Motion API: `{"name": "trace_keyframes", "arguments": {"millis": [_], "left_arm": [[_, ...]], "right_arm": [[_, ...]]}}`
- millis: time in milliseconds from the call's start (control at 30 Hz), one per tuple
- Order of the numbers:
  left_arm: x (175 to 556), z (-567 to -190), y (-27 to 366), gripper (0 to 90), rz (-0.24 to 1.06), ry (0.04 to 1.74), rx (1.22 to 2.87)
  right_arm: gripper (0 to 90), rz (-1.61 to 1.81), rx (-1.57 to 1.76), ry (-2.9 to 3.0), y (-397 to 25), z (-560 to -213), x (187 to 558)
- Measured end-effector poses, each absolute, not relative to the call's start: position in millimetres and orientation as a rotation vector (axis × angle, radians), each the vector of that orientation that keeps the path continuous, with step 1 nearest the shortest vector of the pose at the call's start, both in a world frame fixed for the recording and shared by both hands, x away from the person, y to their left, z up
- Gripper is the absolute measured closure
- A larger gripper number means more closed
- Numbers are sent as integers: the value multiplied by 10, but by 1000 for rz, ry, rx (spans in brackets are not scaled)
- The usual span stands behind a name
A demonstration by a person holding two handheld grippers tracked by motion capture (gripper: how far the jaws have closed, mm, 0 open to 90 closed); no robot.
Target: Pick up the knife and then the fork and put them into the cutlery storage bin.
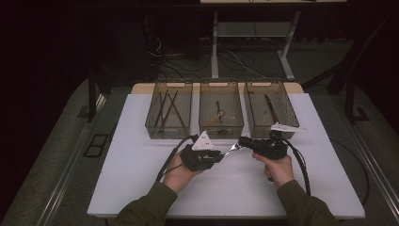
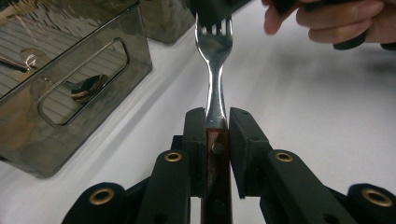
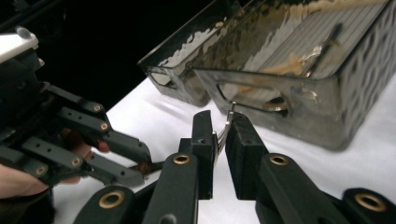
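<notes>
A steel fork with a brown riveted handle hangs above the white table. The left gripper clamps its handle; the right gripper closes narrowly around the tines, before the middle bin.

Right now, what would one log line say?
left tongs: shut on wooden-handled steel fork | right tongs: around tines | stage: handover above white table
</notes>
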State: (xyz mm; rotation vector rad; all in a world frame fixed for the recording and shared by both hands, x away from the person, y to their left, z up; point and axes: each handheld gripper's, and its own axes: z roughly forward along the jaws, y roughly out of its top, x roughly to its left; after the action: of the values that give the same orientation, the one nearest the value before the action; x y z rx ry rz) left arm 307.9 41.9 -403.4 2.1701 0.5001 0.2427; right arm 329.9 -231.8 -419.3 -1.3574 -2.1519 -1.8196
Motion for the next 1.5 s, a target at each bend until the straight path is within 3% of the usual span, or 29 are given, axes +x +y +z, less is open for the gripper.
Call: {"name": "trace_keyframes", "arguments": {"millis": [233,533,800,1167,1500], "left_arm": [[3084,-4053,400,743,211,479,2151],[3087,-4014,574,519,200,502,2094],[3011,-4082,894,428,161,555,2050],[2921,-4202,1333,245,201,571,2024],[2863,-4265,1574,76,198,634,2012]], "right_arm": [[858,-1847,-1342,-2214,-2236,-4028,3312],[859,-1894,-1399,-2236,-2359,-3814,3391],[859,-1906,-1473,-2297,-2694,-3491,3533],[859,-1945,-1641,-2324,-3287,-3009,3813],[858,-1868,-1871,-2408,-3774,-2789,4057]]}}
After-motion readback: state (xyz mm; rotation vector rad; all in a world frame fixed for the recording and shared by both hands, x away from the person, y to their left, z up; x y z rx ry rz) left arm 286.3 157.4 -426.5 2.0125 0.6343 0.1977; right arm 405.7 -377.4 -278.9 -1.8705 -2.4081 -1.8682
